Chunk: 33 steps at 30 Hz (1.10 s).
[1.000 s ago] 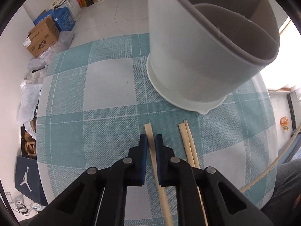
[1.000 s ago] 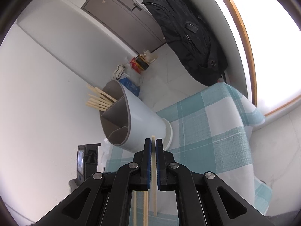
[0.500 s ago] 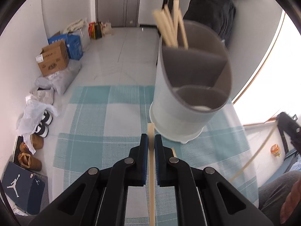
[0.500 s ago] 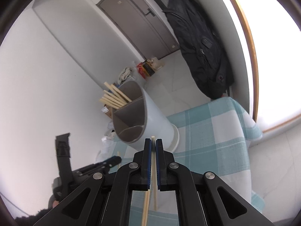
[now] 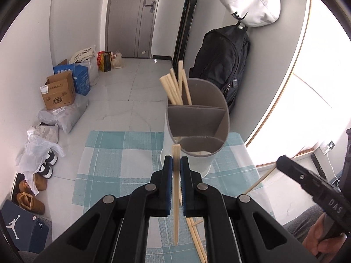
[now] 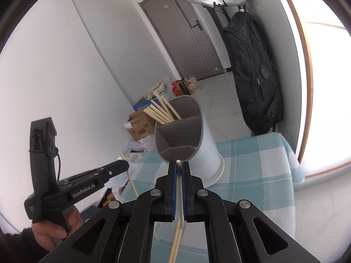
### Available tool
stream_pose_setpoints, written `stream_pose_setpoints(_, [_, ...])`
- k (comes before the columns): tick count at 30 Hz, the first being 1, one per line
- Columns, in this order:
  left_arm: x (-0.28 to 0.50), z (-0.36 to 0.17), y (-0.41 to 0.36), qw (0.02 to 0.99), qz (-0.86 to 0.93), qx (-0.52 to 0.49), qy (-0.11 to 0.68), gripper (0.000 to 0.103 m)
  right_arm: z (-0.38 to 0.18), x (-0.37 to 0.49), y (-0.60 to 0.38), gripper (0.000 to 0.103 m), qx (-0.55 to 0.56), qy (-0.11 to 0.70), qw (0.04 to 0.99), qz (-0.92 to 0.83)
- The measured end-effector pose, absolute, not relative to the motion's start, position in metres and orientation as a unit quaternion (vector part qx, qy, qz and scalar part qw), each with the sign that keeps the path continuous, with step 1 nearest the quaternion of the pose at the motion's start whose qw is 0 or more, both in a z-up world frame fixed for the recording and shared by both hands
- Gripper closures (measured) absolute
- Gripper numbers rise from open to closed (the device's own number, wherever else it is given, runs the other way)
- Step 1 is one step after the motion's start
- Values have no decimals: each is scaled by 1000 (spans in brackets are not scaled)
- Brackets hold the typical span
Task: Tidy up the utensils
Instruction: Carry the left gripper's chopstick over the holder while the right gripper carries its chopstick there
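Observation:
A grey three-compartment utensil holder [image 5: 197, 131] [image 6: 188, 135] stands on the teal checked tablecloth [image 5: 122, 153]. Several wooden chopsticks [image 5: 175, 87] [image 6: 160, 111] stand in its far compartment. My left gripper [image 5: 176, 164] is shut on one chopstick [image 5: 176, 188], held upright above the table just before the holder. My right gripper [image 6: 179, 168] is shut on another chopstick [image 6: 178, 208], also lifted near the holder's front rim. Two chopsticks [image 5: 197, 236] lie on the cloth under the left gripper. Each gripper shows in the other's view, the right one [image 5: 278, 162] and the left one [image 6: 125, 164].
A black backpack [image 5: 223, 65] and a white bag [image 5: 252, 2] hang on the wall behind the table. Cardboard boxes [image 5: 59, 92], bags and shoes [image 5: 33, 184] lie on the floor at the left. The table edge drops off on the right [image 6: 291, 153].
My left gripper has lifted its chopstick off the cloth and risen well above the table, back from the holder. My right gripper has risen and moved closer to the holder with its chopstick.

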State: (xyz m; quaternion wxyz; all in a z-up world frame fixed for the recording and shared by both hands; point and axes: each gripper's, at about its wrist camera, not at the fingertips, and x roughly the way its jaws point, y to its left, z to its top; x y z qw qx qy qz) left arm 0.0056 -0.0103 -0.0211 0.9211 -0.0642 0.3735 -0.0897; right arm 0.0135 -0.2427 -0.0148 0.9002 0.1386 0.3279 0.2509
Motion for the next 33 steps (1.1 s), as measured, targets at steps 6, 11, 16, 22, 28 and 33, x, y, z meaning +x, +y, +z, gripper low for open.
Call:
stream_pose_setpoints(6, [1,-5,-10,925,-104,-65,359,100,-4,8,-237,100,133,310,908,248])
stream_pose_setpoints(11, [5,5,-8,923,-110,-76,362,100,10,9,-235,100,132,299,911,250])
stream_pose_setpoints(16, [10,25,-8,926,-113,-80,351,100,31,14,-238,100,137,292,913,251])
stream_pose_setpoints(22, [26,55,-9,930,-122,-92,334,100,63,32,-243,100,142,289,913,252])
stream_pose_setpoints(28, [50,79,-11,936,-127,-90,314,100,96,59,-244,100,142,280,914,256])
stream_pose_setpoints(33, [71,96,-9,938,-130,-104,305,100,116,84,-240,100,137,276,917,255])
